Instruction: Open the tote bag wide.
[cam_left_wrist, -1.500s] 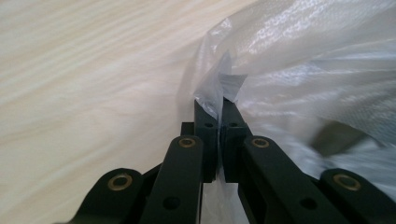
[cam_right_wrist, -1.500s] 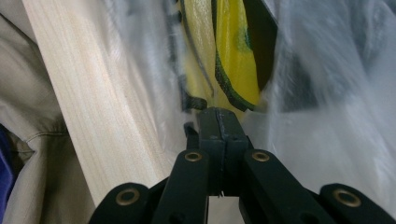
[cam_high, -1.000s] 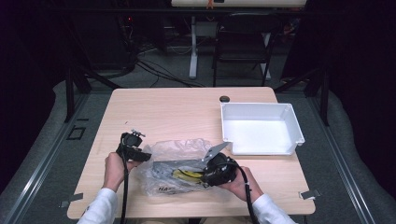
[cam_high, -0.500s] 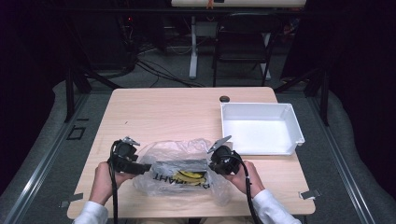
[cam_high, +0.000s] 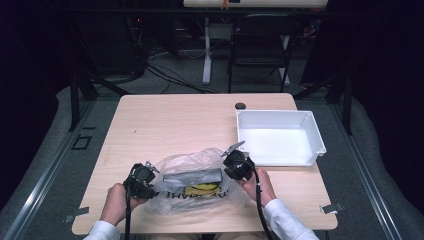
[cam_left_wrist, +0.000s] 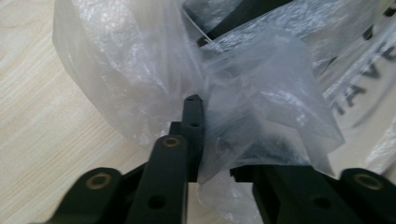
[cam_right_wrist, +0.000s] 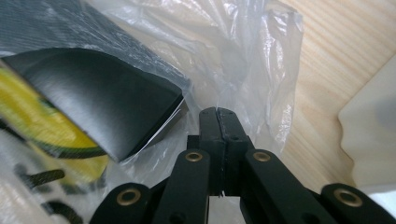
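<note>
Since a second ago both hands have spread apart along the front edge of the worktop (cam_high: 170, 115), left gripper (cam_high: 150, 181) out toward the front-left corner, right gripper (cam_high: 231, 162) up and right toward the tray; the bag is pulled wider between them. Both sets of jaws have just been closing, with film between them.

Left gripper: clamped on a bunched fold at the bag's left end; in the left gripper view (cam_left_wrist: 201, 121) one fingertip shows, the other is buried under film.

Right gripper: jaws pressed fully together in the right gripper view (cam_right_wrist: 218, 122), pinching thin film at the bag's right end.

Clear plastic bag (cam_high: 192, 165): lies on the worktop near the middle of the front edge, stretched between the two grippers. Inside it a dark flat box (cam_high: 192, 176) and a yellow item (cam_high: 202, 187), black lettering on the film.

White tray (cam_high: 314, 131): at the right edge of the worktop, just beyond the right gripper. Small dark round thing (cam_high: 240, 106) near the back edge.
</note>
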